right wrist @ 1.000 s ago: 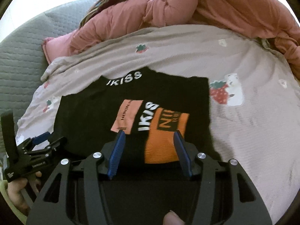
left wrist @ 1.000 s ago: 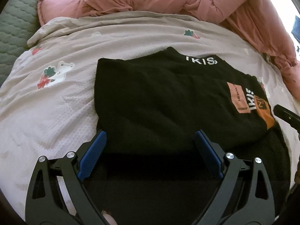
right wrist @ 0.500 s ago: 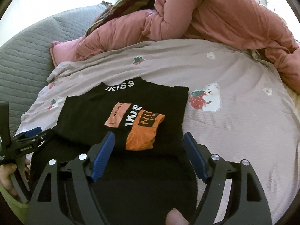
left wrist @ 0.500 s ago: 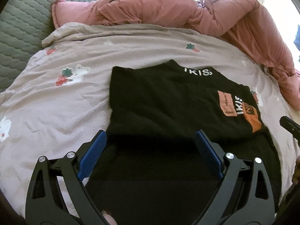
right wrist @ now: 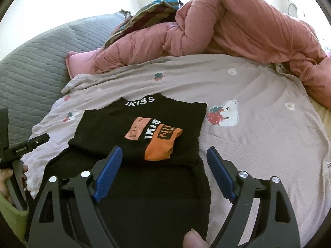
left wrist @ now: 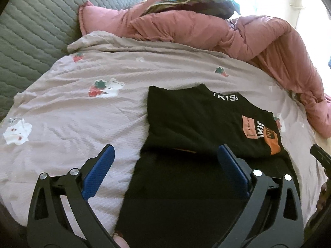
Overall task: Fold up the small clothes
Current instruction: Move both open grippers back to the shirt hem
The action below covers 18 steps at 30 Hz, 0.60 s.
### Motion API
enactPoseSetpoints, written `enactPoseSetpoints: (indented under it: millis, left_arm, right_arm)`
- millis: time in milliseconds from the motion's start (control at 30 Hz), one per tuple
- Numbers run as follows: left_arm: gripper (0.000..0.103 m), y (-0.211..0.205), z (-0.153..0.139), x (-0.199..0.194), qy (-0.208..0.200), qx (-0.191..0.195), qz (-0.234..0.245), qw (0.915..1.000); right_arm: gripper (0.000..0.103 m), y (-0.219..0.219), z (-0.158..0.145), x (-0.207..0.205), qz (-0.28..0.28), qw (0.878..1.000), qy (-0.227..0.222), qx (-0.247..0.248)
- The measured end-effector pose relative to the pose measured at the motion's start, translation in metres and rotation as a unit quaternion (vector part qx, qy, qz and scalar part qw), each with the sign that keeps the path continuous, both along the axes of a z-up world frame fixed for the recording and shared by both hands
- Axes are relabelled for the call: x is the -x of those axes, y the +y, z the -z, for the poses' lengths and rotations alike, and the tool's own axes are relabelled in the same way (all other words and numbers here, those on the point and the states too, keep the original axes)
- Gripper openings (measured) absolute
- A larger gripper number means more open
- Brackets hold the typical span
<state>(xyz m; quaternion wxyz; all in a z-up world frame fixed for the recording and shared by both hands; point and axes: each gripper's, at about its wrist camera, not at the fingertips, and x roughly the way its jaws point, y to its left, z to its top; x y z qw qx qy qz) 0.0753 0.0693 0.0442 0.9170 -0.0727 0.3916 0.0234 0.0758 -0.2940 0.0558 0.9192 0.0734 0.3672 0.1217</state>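
Strawberry-print bedspread (left wrist: 82, 124), pink duvet (right wrist: 248, 31)

Bare bedsheet (right wrist: 258, 136) lies open; pink duvet (right wrist: 238, 26) blocks behind

The right gripper (right wrist: 163, 173) hung over the near part of a folded black top (right wrist: 142, 128) on the bed (right wrist: 258, 124), its jaws wide, having just been opening, nothing pinched. A pink duvet (right wrist: 238, 31) lay behind. The left gripper (right wrist: 24, 146) showed at the left edge
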Motion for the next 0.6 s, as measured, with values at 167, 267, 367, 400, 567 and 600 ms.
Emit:
enactPoseSetpoints:
  millis: [167,267,367,400,567,600]
  left_arm:
    - [0.093,0.008,-0.006,0.013,-0.006,0.003,-0.004,1.0000]
    - [0.093,0.012,-0.010,0.021,-0.012,0.000,-0.006,0.9999]
    - [0.093,0.014,-0.012,0.028,-0.017,-0.004,-0.004,0.9998]
    - [0.093,0.016,-0.013,0.031,-0.018,-0.003,-0.004,0.9998]
    - [0.093,0.024,-0.016,0.044,-0.021,0.004,-0.008,0.9997]
    - [0.093,0.025,-0.017,0.047,-0.022,0.004,-0.008,0.9997]
  right_arm:
    - [0.088,0.003,-0.006,0.013,-0.010,1.000,-0.008,0.007]
    - [0.088,0.005,-0.008,0.021,-0.015,1.000,-0.011,0.011]
    - [0.088,0.005,-0.008,0.025,-0.017,1.000,-0.009,0.011]
    - [0.088,0.006,-0.008,0.027,-0.018,1.000,-0.008,0.011]
    - [0.088,0.009,-0.007,0.035,-0.024,1.000,-0.004,0.016]
    - [0.088,0.010,-0.007,0.036,-0.025,1.000,-0.003,0.017]
